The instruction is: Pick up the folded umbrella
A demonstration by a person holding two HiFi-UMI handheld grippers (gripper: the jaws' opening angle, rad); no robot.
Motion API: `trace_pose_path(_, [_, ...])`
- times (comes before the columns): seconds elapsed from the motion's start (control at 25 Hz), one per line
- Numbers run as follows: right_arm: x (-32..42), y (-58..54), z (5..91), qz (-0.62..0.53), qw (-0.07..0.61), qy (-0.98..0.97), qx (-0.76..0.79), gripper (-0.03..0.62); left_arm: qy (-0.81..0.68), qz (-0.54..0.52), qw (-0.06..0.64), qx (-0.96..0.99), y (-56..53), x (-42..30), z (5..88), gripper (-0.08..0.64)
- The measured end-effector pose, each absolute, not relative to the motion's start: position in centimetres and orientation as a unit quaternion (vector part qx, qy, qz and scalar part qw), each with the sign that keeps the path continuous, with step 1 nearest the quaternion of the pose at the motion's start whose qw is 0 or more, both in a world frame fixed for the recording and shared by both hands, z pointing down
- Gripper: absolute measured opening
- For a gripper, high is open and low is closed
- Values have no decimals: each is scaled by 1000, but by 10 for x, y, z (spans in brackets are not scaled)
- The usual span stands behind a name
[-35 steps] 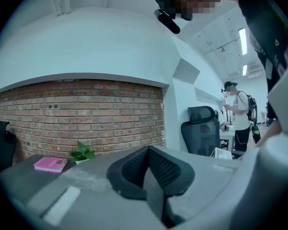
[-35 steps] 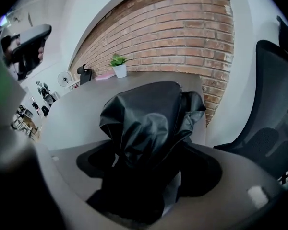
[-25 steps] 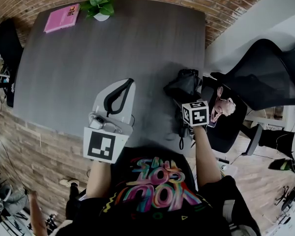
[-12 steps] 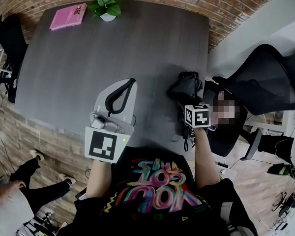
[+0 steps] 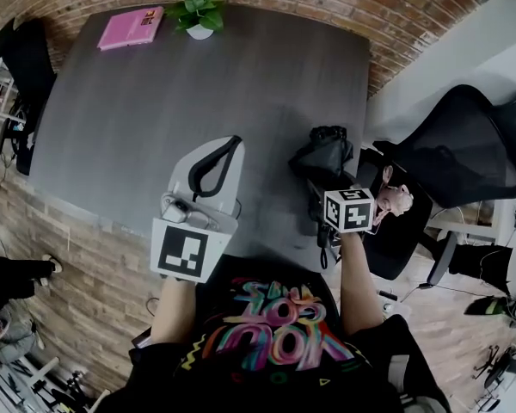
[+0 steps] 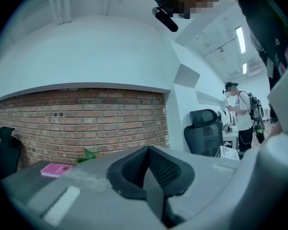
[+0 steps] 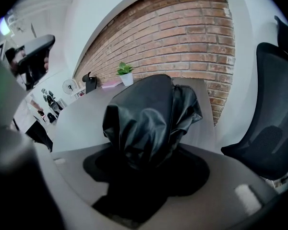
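Two handheld grippers share the work at a dark grey table (image 5: 198, 84), though only one is busy: the right gripper (image 5: 327, 188) is clamped on the folded umbrella (image 5: 322, 155), black fabric bunched between its jaws, at the table's right edge towards the near right corner. Gripping low on the bundle leaves the canopy jutting forward and the wrist strap (image 5: 324, 246) dangling past the edge, seemingly for a clean lift; whether it has cleared the surface is hard to tell. The left gripper (image 5: 230, 142), jaws pressed together on nothing, is held level over the near edge, apparently kept out of the way. At the far edge a white pot (image 5: 199, 32) holds a leafy green plant (image 5: 198, 9), a pink book (image 5: 131, 27) lying beside it near the far left corner
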State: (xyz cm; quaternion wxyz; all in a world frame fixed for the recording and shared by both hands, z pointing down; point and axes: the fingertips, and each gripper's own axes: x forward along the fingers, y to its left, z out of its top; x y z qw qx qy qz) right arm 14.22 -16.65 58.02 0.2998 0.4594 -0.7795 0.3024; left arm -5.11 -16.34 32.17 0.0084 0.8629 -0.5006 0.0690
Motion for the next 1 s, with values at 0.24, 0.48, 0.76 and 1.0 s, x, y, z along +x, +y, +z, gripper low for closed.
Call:
trace_pose_path(0.24, [131, -165, 551, 274, 283, -797, 458, 273, -499, 60, 0, 864, -160, -53, 314, 2])
trace_pose_path(0.48, [126, -164, 517, 259, 252, -808, 466, 273, -488, 51, -8, 872, -162, -47, 307, 2])
trace_pose_path(0.76, [128, -161, 473, 230, 216, -820, 479, 273, -468, 43, -14, 883, -165, -32, 302, 2])
trace_pose_path(1.0, [138, -162, 430, 196, 180, -827, 495, 273, -450, 39, -19, 892, -171, -17, 297, 2])
